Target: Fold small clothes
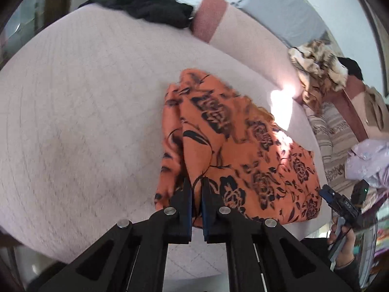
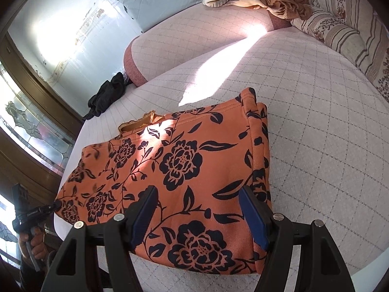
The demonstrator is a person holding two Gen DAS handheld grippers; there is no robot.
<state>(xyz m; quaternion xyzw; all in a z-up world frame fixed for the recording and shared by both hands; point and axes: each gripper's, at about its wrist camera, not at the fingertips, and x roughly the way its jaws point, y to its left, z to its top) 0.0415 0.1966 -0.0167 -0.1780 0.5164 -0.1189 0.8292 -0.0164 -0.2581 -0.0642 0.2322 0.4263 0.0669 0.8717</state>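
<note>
The left gripper [image 1: 196, 182] was clamped tight on the near edge of the orange floral garment [image 1: 243, 150], cloth pinched between its pads. The right gripper [image 2: 198, 192] hung spread wide above the same garment, gripping nothing. It lay folded on the quilted bed [image 2: 316, 121]; black clothing [image 2: 107, 95] sat at the far edge, by a striped pillow [image 2: 345, 29].

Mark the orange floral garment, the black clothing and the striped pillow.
orange floral garment [image 2: 180, 160], right wrist view, large flower
black clothing [image 1: 150, 8], left wrist view, middle of heap
striped pillow [image 2: 345, 29], right wrist view, striped face
</note>
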